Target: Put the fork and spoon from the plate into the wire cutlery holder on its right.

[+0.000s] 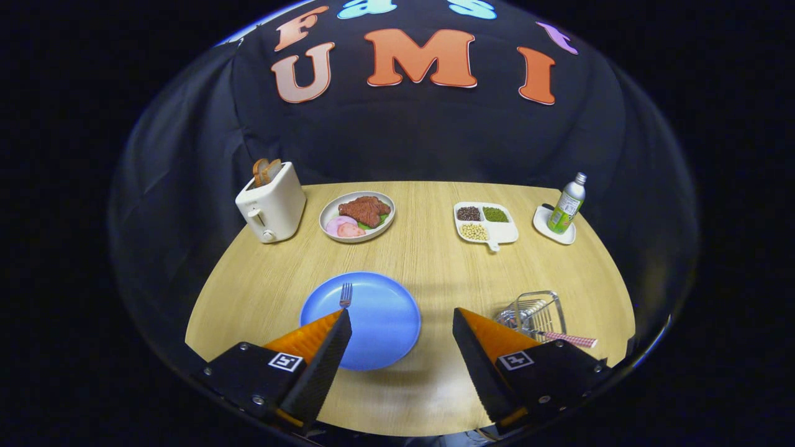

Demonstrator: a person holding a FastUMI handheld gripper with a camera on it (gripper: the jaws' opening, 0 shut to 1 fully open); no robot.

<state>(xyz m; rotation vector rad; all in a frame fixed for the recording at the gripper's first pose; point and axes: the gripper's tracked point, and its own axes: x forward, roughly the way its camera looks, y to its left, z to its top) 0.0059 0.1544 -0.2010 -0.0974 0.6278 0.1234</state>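
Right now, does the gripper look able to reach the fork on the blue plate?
Probably yes. The gripper is open, and the fork lies on the blue plate just ahead of its left finger, with nothing in between.

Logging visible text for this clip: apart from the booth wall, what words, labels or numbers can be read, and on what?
Bottle label: print too small to read.
Square markers on the gripper: patterns, no words.
Nothing else bears text.
The jaws stand open above the blue plate, fork just ahead.
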